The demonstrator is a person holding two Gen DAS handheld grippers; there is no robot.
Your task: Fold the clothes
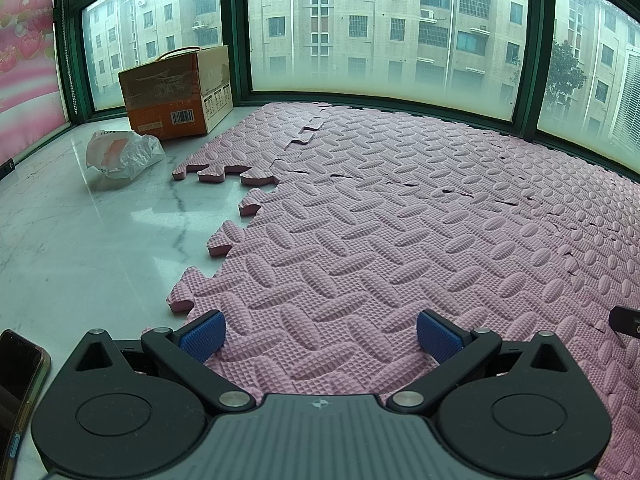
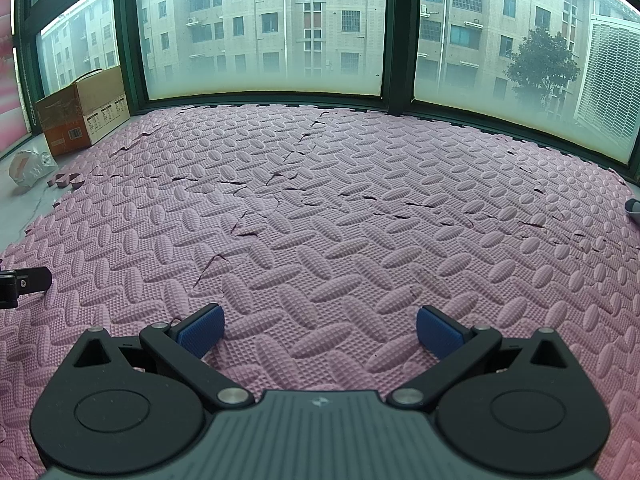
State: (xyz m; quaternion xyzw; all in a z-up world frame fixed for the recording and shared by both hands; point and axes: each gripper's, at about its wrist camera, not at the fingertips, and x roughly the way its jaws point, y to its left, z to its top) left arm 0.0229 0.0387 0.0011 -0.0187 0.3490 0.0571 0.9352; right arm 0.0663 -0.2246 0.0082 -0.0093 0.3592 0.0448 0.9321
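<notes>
No clothes show in either view. My left gripper [image 1: 320, 338] is open and empty, low over the pink foam puzzle mat [image 1: 400, 220] near its left edge. My right gripper [image 2: 320, 334] is open and empty, low over the same mat [image 2: 340, 200] further right. A black part of the left gripper [image 2: 20, 284] shows at the left edge of the right wrist view. A black part of the right gripper [image 1: 626, 320] shows at the right edge of the left wrist view. A small grey thing [image 2: 634, 210] lies at the far right mat edge; I cannot tell what it is.
A cardboard box [image 1: 180, 92] stands at the back left by the windows [image 1: 380, 32], also in the right wrist view [image 2: 84, 112]. A crumpled plastic bag [image 1: 122, 154] lies on the white marble floor [image 1: 80, 240]. A phone [image 1: 18, 392] lies at the near left.
</notes>
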